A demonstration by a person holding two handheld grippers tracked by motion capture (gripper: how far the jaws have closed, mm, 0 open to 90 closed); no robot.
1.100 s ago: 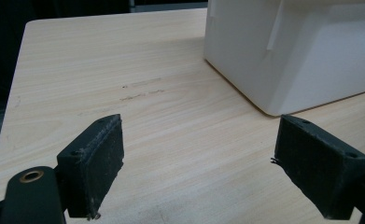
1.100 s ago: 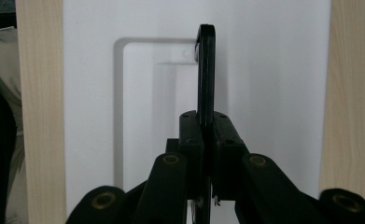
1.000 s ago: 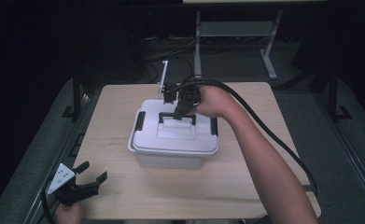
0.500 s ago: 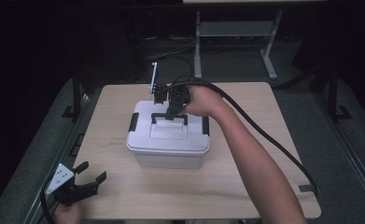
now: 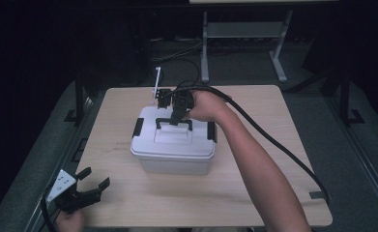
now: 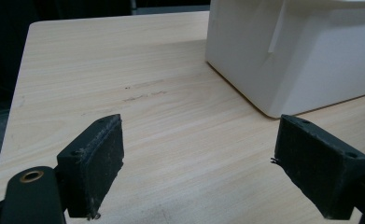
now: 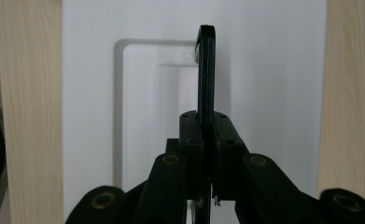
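White plastic storage box (image 5: 174,145) with a black carry handle (image 5: 173,122) and black side latches (image 5: 138,127) is sitting near the middle of the light wooden table (image 5: 254,203), a little toward nine o'clock from its centre. My right gripper (image 5: 177,118) is reaching down from twelve o'clock over the lid (image 7: 264,70), and I am pinching the upright handle (image 7: 206,74) between my two black jaws; in the right gripper view the pads (image 7: 189,135) are pressing on both faces of the thin black bar, with the recessed panel of the lid lying beneath it. My right hand (image 5: 203,106) is sitting at the box's far edge, its thick cable trailing off toward four o'clock. My left gripper (image 5: 87,191) is waiting at the table's seven o'clock corner, well apart from the box, its jaws spread wide with nothing between them. In the left gripper view the two black pads (image 6: 94,163) are standing far apart above bare wood, and the box's lower corner (image 6: 283,70) is showing at about one o'clock.
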